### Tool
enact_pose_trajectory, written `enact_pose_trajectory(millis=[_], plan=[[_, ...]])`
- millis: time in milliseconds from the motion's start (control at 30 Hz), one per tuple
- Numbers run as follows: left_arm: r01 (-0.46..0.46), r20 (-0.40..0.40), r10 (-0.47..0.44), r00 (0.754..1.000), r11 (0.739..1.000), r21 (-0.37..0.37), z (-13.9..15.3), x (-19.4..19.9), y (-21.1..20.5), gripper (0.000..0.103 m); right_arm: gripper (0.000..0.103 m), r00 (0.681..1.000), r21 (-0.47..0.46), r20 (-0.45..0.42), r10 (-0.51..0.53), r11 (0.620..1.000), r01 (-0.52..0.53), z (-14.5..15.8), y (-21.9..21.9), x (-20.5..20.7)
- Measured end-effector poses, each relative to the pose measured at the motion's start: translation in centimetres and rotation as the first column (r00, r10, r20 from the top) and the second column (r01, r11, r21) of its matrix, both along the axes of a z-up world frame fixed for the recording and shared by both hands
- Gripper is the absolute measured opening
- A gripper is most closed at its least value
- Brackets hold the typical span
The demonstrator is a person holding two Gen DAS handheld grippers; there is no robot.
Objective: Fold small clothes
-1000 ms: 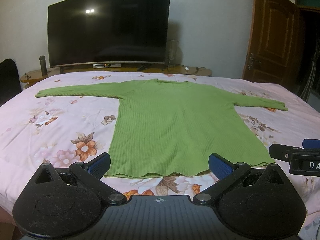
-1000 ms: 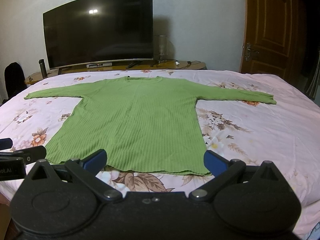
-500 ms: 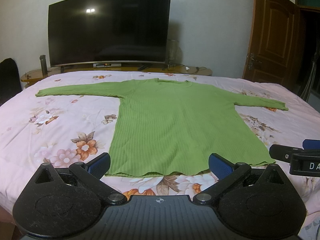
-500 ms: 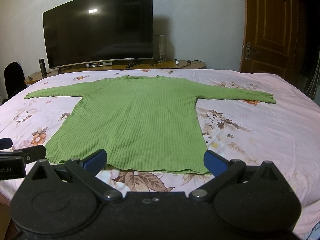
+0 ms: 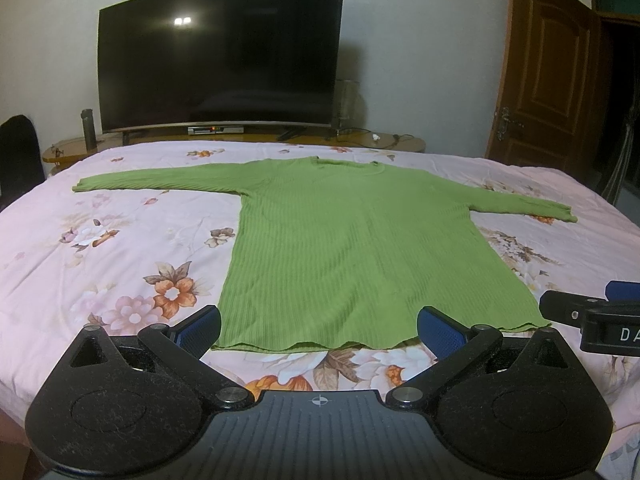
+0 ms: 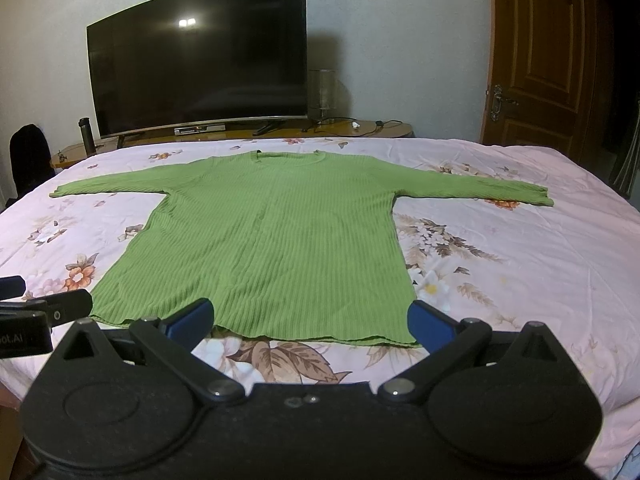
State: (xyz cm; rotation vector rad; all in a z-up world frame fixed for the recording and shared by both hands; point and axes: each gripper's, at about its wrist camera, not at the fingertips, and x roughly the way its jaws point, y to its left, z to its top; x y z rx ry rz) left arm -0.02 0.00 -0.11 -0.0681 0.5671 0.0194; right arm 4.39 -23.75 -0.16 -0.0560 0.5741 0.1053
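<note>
Black, both grippers hang spread wide and empty just short of the bed's (image 5: 60, 280) near edge: the left gripper (image 5: 319, 329) faces the sweater's (image 5: 352, 248) left half, the right gripper (image 6: 311, 323) its right half, each with blue pads (image 5: 438, 330) apart.

Past them the hem (image 6: 280, 334) runs along the near edge of the bed, slightly wavy. The green ribbed sweater lies flat and face up, body running toward the far edge, the left sleeve (image 5: 156, 181) and right sleeve (image 6: 472, 188) stretched out toward the side edges.

It looks light, soft and stretchy (ribbed knit tends to sag and drag on a quilt), so I would pinch it at a hem corner or a cuff, taking both layers.

Beyond the far edge stand a stand (image 6: 360, 130) and a dark TV (image 6: 200, 64); a door (image 6: 536, 56) is at right.
</note>
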Motion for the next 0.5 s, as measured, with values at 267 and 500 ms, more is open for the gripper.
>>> enact_pose_trajectory(millis=[267, 500], plan=[[0.015, 0.036, -0.012, 0.999, 0.996, -0.085, 1.5, 2.4, 0.6, 0.103, 0.103, 0.999, 0.014, 0.034, -0.043, 0.999, 0.042, 1.0, -2.1, 1.0], [0.030, 0.059, -0.025, 0.998, 0.997, -0.071, 2.7, 8.9, 0.2, 0.103, 0.094, 0.986, 0.103, 0.118, -0.119, 0.989, 0.107, 3.5, -7.9, 5.6]])
